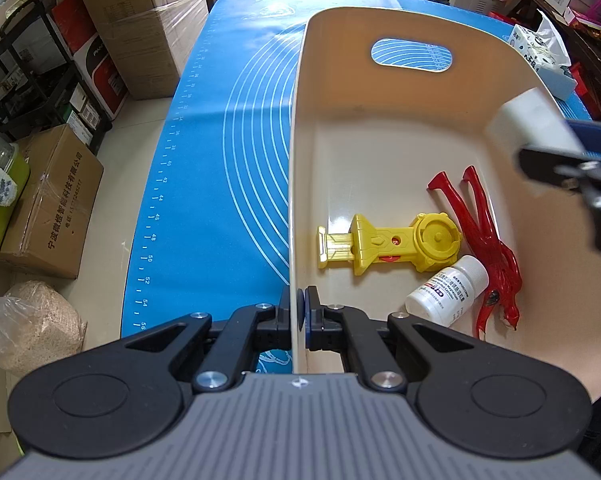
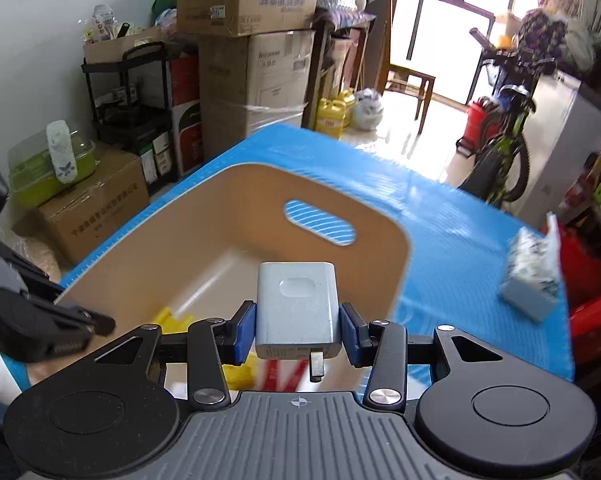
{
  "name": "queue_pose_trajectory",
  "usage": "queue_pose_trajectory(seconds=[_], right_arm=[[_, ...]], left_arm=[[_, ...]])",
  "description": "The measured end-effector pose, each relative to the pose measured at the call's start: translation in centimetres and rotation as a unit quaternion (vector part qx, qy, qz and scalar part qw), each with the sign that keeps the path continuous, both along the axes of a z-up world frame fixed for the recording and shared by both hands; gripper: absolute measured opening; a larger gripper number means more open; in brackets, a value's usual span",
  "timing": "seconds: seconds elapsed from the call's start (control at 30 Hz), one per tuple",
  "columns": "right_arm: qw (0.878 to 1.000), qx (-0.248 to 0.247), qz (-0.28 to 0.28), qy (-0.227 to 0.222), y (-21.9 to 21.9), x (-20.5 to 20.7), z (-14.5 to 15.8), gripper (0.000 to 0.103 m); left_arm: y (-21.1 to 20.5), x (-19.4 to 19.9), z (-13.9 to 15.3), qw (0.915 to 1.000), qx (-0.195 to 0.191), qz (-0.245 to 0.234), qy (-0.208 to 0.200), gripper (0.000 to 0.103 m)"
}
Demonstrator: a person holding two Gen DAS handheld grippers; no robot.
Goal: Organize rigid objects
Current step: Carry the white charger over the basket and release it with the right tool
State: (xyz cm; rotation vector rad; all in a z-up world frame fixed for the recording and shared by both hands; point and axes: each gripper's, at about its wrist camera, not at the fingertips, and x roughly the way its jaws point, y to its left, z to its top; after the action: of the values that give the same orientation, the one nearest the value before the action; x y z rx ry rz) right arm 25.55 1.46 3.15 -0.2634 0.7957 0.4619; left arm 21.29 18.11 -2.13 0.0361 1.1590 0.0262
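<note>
My right gripper (image 2: 299, 330) has its jaws clamped on one white charger (image 2: 296, 308), held above the bin (image 2: 396, 276), its long axis running away from me and its prong pointing back at the camera. My left gripper (image 1: 298, 314) pinches the bin's left wall. Only the left view shows the contents clearly: one yellow toy (image 1: 388, 246) lying crosswise, one red figure (image 1: 488, 240), one white bottle (image 1: 446, 290). The bin sits on the blue-matted table (image 1: 220, 160).
</note>
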Motion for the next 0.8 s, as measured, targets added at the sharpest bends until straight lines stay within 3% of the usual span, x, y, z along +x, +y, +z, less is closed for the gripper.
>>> queue_pose_trajectory(seconds=[0.57, 0.8], right_arm=[[0.993, -0.053, -0.006, 0.108, 6.2, 2.4, -6.7, 0.050], [0.990, -0.058, -0.017, 0.126, 6.3, 2.3, -7.0, 0.050]], left_arm=[[-0.2, 0.1, -0.1, 1.0000, 0.000, 0.000, 0.000, 0.006], [-0.3, 0.2, 0.0, 1.0000, 0.000, 0.000, 0.000, 0.006]])
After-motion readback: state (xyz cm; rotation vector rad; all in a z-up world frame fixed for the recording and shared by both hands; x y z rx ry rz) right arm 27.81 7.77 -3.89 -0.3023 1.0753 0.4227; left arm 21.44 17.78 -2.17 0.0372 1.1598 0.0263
